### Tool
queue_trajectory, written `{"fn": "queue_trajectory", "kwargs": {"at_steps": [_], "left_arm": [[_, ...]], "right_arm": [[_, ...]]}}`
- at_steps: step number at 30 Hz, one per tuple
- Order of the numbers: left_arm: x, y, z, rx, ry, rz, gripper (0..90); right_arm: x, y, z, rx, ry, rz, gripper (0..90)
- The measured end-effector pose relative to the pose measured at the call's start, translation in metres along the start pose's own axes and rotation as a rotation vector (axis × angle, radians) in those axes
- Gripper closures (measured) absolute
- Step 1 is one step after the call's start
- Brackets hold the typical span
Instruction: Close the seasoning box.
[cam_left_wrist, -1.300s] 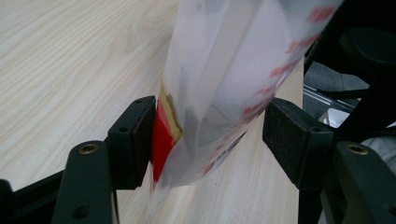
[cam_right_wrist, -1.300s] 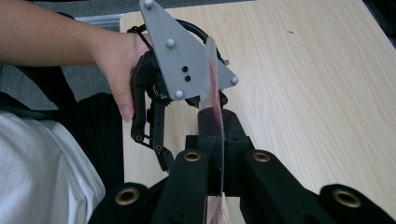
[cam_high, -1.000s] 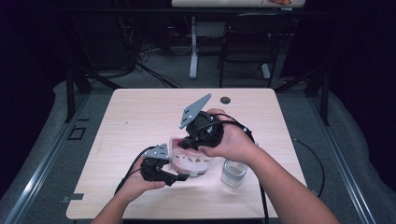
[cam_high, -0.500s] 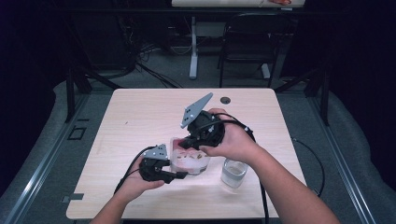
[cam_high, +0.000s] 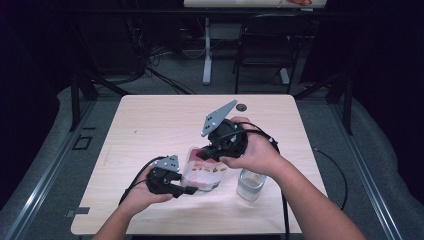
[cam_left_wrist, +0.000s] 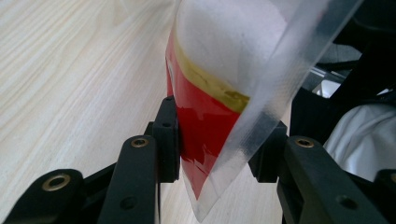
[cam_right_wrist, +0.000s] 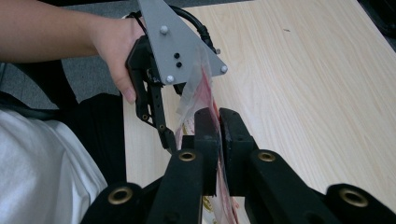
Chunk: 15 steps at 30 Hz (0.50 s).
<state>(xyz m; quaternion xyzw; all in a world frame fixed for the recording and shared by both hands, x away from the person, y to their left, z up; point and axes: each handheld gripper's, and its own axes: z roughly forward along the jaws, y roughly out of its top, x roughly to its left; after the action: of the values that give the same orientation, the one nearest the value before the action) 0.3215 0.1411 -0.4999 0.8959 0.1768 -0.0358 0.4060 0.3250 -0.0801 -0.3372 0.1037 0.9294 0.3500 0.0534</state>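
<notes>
A person holds a small see-through bag (cam_high: 202, 172) with red and white stuff inside, up off the bench (cam_high: 150, 125), near the front edge and a bit right of the middle. The left claw (cam_high: 187, 190) has the bag's bottom corner between its two black jaws. Those jaws have just been closing in, and in the left gripper view the bag (cam_left_wrist: 219, 102) sits right between them, with one pad against the red side and the other at the clear edge. It looks like a grip, but a fresh and soft one. The right claw (cam_high: 202, 152) is up at the top of the bag. In the right gripper view its jaws stand almost together with the thin top edge of the bag (cam_right_wrist: 201, 100) pinched between them, though they have just begun to open a tiny bit. A clear glass cup (cam_high: 250, 184) stands on the bench just to the right of the bag, near the front edge. I think the bag is meant to be opened or tipped into the cup. So the picking up and the two-handed hold look done. The opening and the pouring are still to do, and the cup looks like it has none of the red stuff in it yet.
</notes>
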Motion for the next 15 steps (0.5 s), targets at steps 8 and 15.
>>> {"fn": "queue_trajectory", "kwargs": {"at_steps": [8, 15], "left_arm": [[0.001, 0.0, -0.001, 0.008, -0.017, -0.008, 62.9], [0.002, 0.0, -0.006, 0.022, -0.005, -0.005, 63.5]], "right_arm": [[-0.003, -0.009, -0.005, -0.007, -0.014, 0.017, 84.0], [-0.001, -0.015, -0.009, -0.027, -0.033, 0.029, 84.2]]}}
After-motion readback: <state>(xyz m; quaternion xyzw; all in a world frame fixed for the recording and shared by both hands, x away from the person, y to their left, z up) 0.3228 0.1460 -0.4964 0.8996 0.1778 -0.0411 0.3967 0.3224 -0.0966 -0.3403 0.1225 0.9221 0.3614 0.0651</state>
